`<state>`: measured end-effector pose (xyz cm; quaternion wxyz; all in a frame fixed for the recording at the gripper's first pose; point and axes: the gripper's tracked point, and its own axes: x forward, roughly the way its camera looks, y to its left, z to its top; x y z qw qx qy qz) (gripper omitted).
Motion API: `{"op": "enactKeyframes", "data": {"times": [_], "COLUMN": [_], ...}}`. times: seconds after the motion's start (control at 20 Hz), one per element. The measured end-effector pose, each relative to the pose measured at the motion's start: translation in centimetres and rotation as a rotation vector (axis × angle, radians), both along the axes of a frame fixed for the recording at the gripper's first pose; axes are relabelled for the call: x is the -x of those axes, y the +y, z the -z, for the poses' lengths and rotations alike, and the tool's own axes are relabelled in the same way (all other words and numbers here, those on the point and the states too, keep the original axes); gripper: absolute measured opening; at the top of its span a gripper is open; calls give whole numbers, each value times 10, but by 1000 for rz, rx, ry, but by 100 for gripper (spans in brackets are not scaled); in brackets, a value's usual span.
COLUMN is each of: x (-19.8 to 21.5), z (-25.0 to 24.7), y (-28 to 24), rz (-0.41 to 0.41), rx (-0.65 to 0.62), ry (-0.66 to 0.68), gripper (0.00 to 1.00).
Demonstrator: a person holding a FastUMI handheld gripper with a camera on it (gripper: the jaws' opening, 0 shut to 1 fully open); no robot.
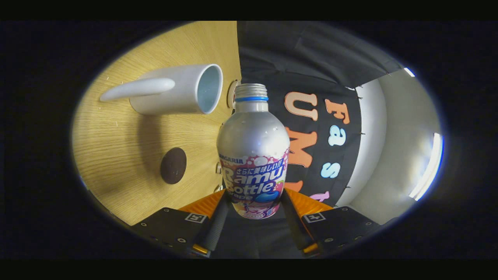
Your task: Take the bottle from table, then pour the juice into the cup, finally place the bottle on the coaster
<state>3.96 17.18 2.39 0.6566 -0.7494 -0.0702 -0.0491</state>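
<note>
- Gripper point(253, 202) is clamping one silver bottle point(253, 151) between both fingers, low on its body.
- The bottle's uncapped neck is pointing toward one white cup point(177, 90).
- One dark round coaster point(173, 165) is lying on the wooden table point(116, 155), apart from the cup.

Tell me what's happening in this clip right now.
The handheld gripper is shut on the bottle, both fingers pressing its lower body. The view is rolled sideways, so the bottle seems tipped toward the white cup on the wooden table. No juice stream is visible. The dark round coaster lies bare.
</note>
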Motion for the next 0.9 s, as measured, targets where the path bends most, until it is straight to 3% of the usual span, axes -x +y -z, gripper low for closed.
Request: {"op": "enactKeyframes", "data": {"times": [0.9], "x": [-2], "z": [-1], "y": [1], "rz": [0], "rx": [83], "ry": [4], "gripper": [74]}}
